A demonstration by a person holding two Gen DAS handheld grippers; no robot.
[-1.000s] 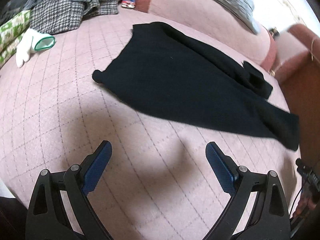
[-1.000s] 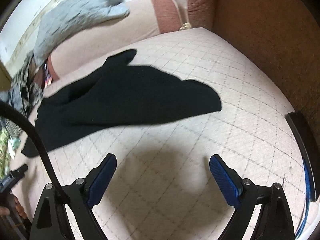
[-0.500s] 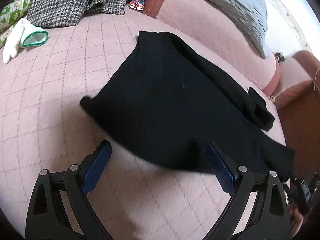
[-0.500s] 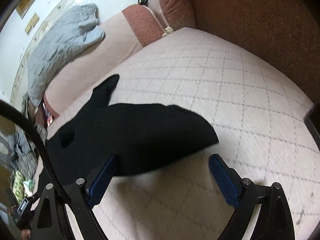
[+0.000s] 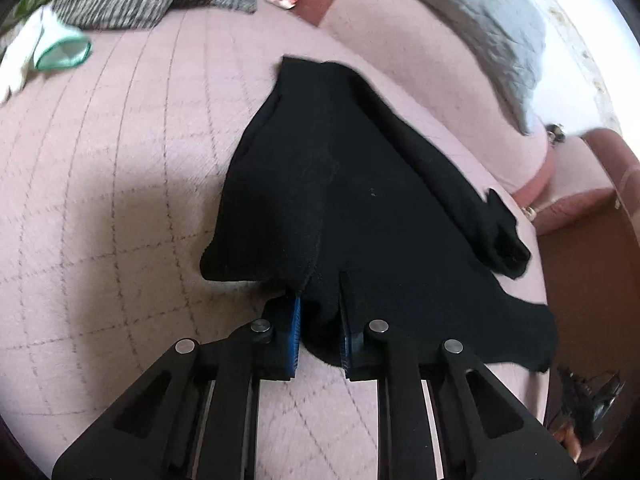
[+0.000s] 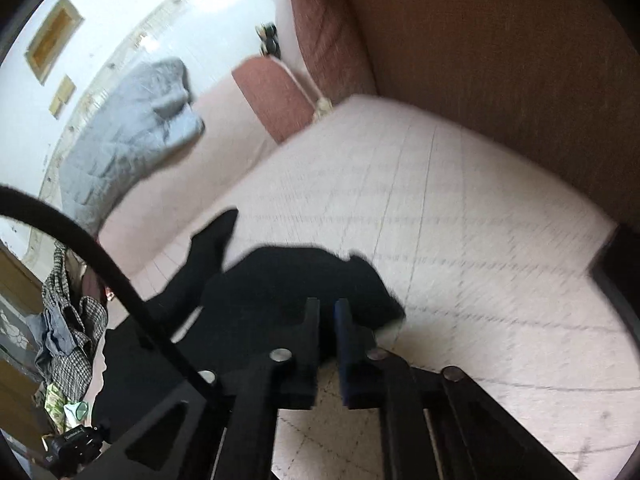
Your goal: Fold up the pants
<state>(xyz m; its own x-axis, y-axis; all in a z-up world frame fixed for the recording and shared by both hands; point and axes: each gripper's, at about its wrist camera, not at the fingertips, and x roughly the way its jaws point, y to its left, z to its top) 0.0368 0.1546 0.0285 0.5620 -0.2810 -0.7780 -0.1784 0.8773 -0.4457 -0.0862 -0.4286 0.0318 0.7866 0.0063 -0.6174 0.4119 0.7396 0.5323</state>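
While black pants (image 5: 360, 208) lie on pink quilt (image 5: 120, 200), left gripper (image 5: 320, 320), right gripper (image 6: 328, 320) each pinch hem.

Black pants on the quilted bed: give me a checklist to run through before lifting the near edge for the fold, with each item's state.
1. Left hand-held gripper shut on the black pants: ok, cloth bunches between its blue pads.
2. Right hand-held gripper shut on the pants: ok, its pads are closed on the hem end.
3. Both layers of cloth caught in each grip: cannot tell, the fabric hides it.
4. Pants lying flat: not ok, a narrow strip lies folded over on the far side.
5. Bed cover beyond the pants free for the fold: ok.
6. Cable clear of the cloth: cannot tell.
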